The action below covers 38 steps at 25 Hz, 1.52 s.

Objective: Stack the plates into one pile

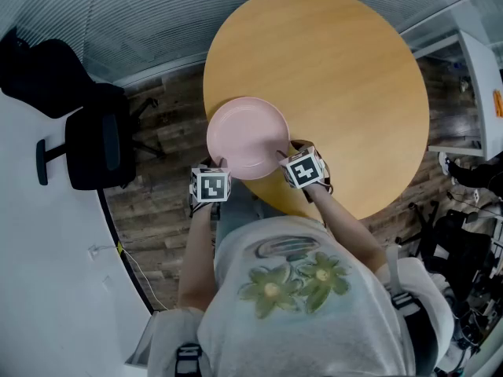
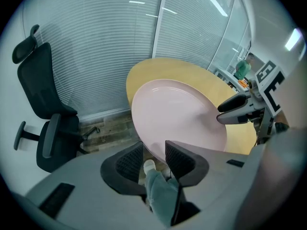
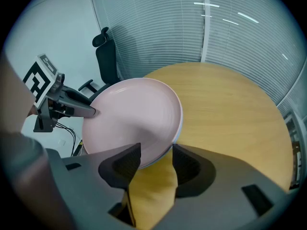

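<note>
A pink plate [image 1: 247, 136] lies at the near left edge of the round wooden table [image 1: 338, 77] and juts out over the floor. In the right gripper view a pale blue rim [image 3: 179, 128] shows under the pink plate [image 3: 134, 114], so it rests on another plate. My left gripper [image 1: 219, 164] is at the plate's near left rim. In the left gripper view [image 2: 153, 155] the rim of the plate [image 2: 177, 114] runs between the jaws with a gap. My right gripper [image 1: 284, 155] is at the near right rim, its jaws [image 3: 156, 155] open around the edge.
A black office chair [image 1: 94, 140] stands on the wood floor left of the table. Glass walls with blinds run behind the table. White shelving [image 1: 479, 93] and cables crowd the right side. The person's legs are under the table's near edge.
</note>
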Each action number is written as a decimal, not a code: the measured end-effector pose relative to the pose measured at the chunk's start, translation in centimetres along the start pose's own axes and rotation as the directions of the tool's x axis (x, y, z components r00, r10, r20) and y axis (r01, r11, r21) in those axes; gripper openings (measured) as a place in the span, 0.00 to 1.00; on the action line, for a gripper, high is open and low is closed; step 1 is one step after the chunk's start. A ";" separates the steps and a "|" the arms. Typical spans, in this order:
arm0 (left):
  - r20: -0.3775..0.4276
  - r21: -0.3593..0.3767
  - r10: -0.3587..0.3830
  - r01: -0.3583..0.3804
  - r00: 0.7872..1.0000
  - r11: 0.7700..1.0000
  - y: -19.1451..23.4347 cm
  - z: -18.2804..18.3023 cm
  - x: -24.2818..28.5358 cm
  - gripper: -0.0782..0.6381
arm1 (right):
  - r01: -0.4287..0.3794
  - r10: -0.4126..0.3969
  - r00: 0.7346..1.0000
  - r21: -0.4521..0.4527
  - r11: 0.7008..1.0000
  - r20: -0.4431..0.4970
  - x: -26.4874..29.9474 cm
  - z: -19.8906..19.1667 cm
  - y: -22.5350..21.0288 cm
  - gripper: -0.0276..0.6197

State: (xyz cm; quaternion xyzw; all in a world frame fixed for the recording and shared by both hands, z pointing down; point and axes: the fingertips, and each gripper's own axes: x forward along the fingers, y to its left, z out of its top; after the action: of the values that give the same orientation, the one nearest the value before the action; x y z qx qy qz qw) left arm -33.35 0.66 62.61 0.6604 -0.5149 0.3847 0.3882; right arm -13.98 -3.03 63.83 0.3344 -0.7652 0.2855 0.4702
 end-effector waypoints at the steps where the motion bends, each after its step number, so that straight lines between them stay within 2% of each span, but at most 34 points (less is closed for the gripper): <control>1: 0.003 0.006 0.005 -0.005 1.000 1.000 0.0 0.0 0.1 0.33 | -0.002 0.002 1.000 0.000 1.000 0.006 0.0 0.0 0.0 0.35; 6: 0.000 0.029 0.016 -0.016 1.000 0.999 -0.1 -0.1 0.3 0.34 | -0.005 0.005 1.000 -0.007 1.000 0.008 -0.3 -0.1 0.0 0.35; 11: 0.014 0.020 0.051 -0.051 0.999 0.999 0.6 -0.3 -0.3 0.40 | 0.007 -0.007 0.997 -0.011 1.000 0.074 -1.0 0.3 0.0 0.35; 16: 0.083 0.001 0.061 -0.062 0.995 0.998 0.6 1.1 -2.6 0.40 | -0.020 0.018 0.983 0.007 1.000 0.184 -3.2 2.0 0.0 0.34; 18: 0.123 -0.013 0.059 -0.058 0.991 0.998 0.4 2.0 -3.7 0.40 | -0.030 0.028 0.974 0.006 1.000 0.224 -4.1 2.7 0.1 0.31; 22: 0.210 -0.019 0.066 -0.063 0.975 0.998 -0.4 3.6 -5.8 0.39 | -0.055 0.055 0.951 -0.009 0.998 0.304 -6.0 3.9 0.9 0.19; 27: 0.295 -0.012 0.058 -0.057 0.954 0.998 -2.2 5.5 -8.0 0.27 | -0.174 0.179 0.904 -0.047 0.984 0.389 -8.5 5.1 3.1 0.15; 32: 0.325 0.010 -0.015 0.013 0.946 1.000 -5.2 6.0 -9.2 0.17 | -0.266 0.269 0.851 -0.071 0.961 0.451 -10.9 5.5 4.7 0.14; 38: 0.320 0.079 -0.100 0.078 0.942 0.994 -8.5 5.6 -10.1 0.15 | -0.267 0.289 0.832 -0.115 0.957 0.475 -12.6 5.3 5.6 0.12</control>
State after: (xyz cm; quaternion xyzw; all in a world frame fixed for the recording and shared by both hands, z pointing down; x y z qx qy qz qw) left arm -26.17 0.85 50.21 0.7494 -0.5283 0.2700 0.2939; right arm -16.92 -0.51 49.59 0.2703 -0.9051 0.2406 0.2234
